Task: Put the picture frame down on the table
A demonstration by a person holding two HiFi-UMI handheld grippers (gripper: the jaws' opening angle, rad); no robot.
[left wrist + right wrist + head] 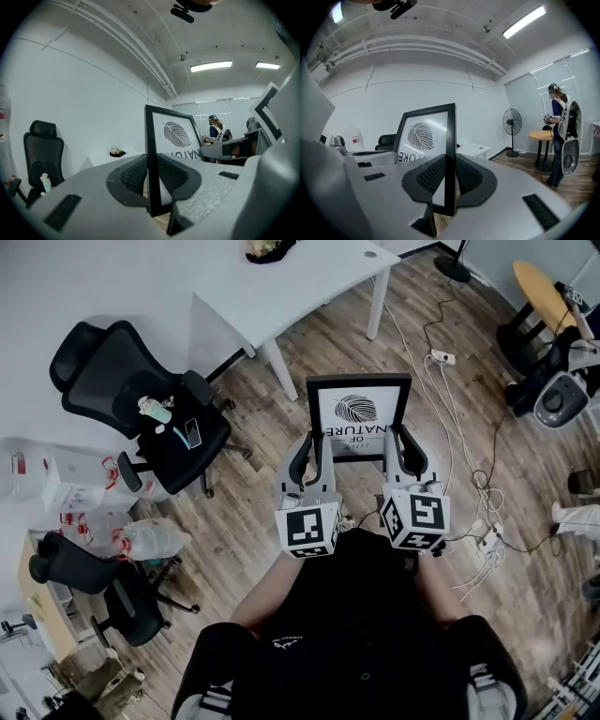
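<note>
Picture frame (359,409), one, black-edged, hangs above the wooden floor (272,437): my left claw (312,441) clamps its left edge, my right claw (401,439) its right. One white table (281,287) stands beyond bare boards; two black chairs (141,390) sit left.

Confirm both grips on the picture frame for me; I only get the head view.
Observer: Left gripper is shut on the picture frame; its pads press both faces of one side edge.
Operator: Report the right.
Observer: Right gripper clamps the opposite side edge likewise, pads on both faces.
Operator: Give me its tilt.
Observer: The frame stands upright between the jaws, side edges vertical in both gripper views.
</note>
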